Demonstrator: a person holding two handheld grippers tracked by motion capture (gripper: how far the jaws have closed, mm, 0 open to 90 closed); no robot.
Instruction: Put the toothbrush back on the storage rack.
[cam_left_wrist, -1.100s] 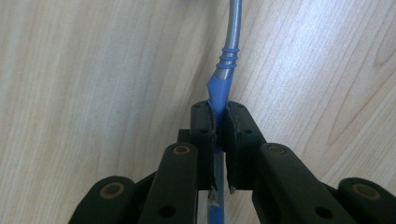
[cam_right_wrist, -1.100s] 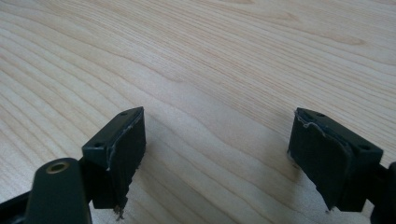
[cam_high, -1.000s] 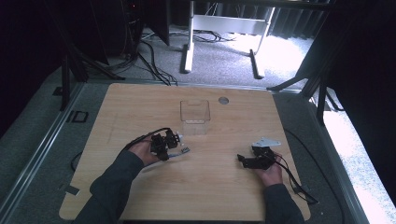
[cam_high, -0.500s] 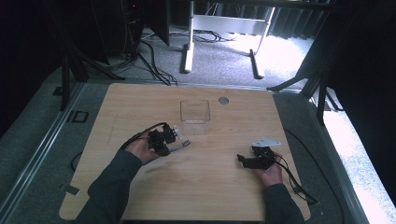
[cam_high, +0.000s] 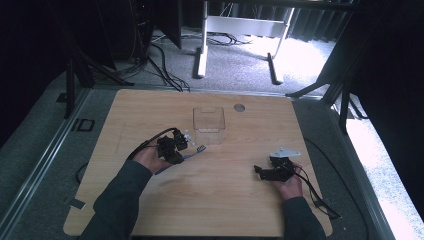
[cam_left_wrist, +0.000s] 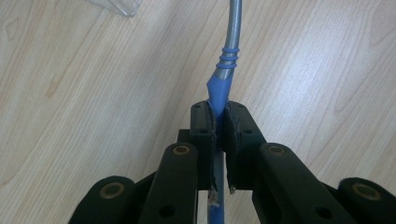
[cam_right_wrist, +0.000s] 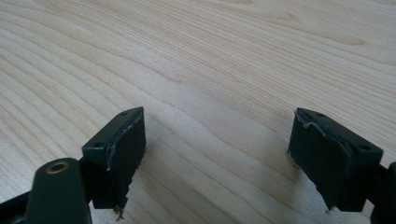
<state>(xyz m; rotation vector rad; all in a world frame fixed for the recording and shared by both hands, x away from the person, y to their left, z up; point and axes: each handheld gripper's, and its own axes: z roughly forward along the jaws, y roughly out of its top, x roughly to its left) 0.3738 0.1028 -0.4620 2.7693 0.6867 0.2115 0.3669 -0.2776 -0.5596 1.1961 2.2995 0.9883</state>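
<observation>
Two grippers are in play: the left gripper (cam_left_wrist: 216, 122) is clamped tight on the blue handle of a toothbrush (cam_left_wrist: 232, 37), and the right gripper (cam_right_wrist: 217, 156) rests on the table (cam_high: 225, 200) with jaws wide apart, holding nothing. Toothbrush juts forward from the left jaws, above the wood, near the clear box (cam_high: 209, 120). Best to keep the squeeze firm, lift steadily, and tip the head toward the box opening.

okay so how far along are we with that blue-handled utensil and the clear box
Done: the left gripper is shut on the blue-handled utensil, gripping the blue end. In hand: it holds the utensil just short of the clear box, grey end toward it. Left: nothing visible inside the box yet, so placing and releasing probably remain. The right gripper rests open on the table.
</observation>
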